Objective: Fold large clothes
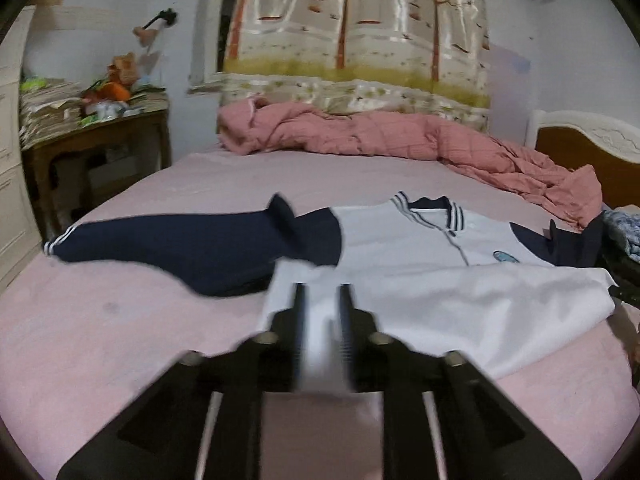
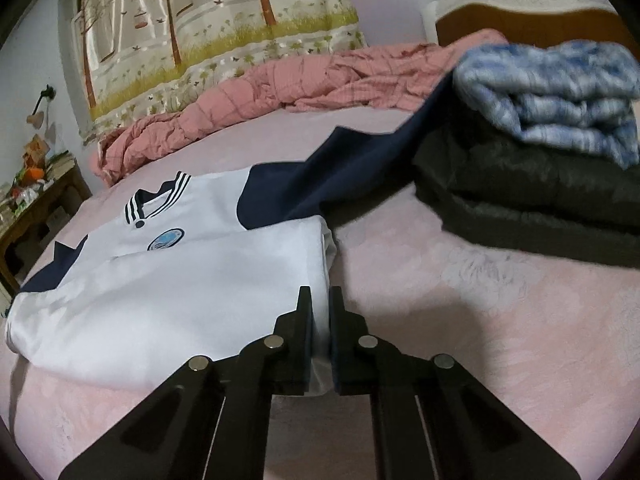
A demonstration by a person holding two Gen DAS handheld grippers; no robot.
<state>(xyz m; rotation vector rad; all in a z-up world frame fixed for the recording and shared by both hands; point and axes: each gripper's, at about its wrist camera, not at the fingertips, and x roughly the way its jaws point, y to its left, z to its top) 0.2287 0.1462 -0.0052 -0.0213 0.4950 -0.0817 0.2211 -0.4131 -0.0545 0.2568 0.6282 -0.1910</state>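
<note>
The left gripper [image 1: 322, 308] has white cloth running between its two fingers, though the picture is smeared there and I cannot tell whether the pads still pinch it or have let go. The right gripper [image 2: 320, 312] is nearly closed, clenched on the near corner of the same white fold.

What they hold is a jacket [image 1: 440, 280] – white body, navy sleeves, striped collar – lying face up on the pink bed sheet [image 1: 120, 340], its hem already doubled back over the chest. One navy sleeve [image 1: 180, 244] stretches flat out to the side; the other sleeve [image 2: 360, 168] trails up against a stack of folded clothes [image 2: 540, 140].

It looks light and limp, a thin smooth fabric (slightly glossy, so likely to slide on itself). A pinch in the middle would only bunch it – better, I'd say, to take edges: the doubled hem corners, or a sleeve at its striped cuff [image 1: 56, 242]. The sleeve by the stack may drag the pile if pulled carelessly.
</note>
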